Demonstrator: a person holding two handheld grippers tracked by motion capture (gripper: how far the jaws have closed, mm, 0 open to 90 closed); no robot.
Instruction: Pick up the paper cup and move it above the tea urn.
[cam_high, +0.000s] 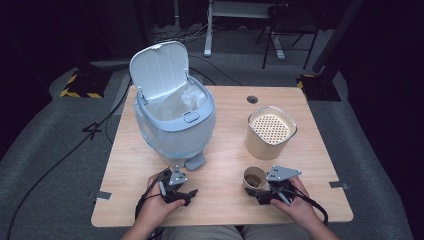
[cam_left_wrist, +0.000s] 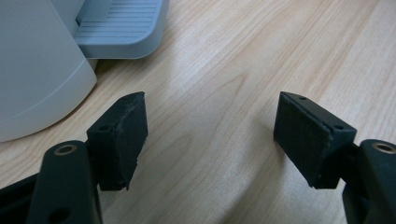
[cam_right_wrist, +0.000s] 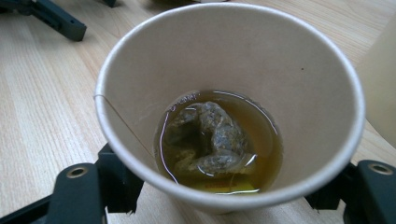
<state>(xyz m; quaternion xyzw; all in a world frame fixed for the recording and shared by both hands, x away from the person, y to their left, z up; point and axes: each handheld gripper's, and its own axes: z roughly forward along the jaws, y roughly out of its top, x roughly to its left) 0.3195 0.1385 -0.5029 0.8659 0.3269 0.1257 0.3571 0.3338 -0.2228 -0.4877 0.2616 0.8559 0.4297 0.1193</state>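
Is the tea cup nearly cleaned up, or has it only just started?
Just started. Done: the bin lid stands open. In hand: the right gripper is clamped on the paper cup, tea bag and tea inside it. The left gripper waits open, empty. Left: probably straining into the strainer tub and binning.

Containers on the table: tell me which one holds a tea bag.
The small paper cup between the right gripper's jaws; the bin holds a liner, the strainer-topped canister nothing visible.

The table (cam_high: 225, 150) is pale wood with a matt, streaked grain. The pedal bin (cam_high: 172, 120) looks like smooth, faintly glossy plastic, lined with crinkled translucent film. At five o'clock from it, the paper cup (cam_right_wrist: 224, 60) is matt beige (a soaked, wrinkled teabag (cam_right_wrist: 210, 135) inside). The left gripper's pads (cam_left_wrist: 119, 135) are rough black rubber.
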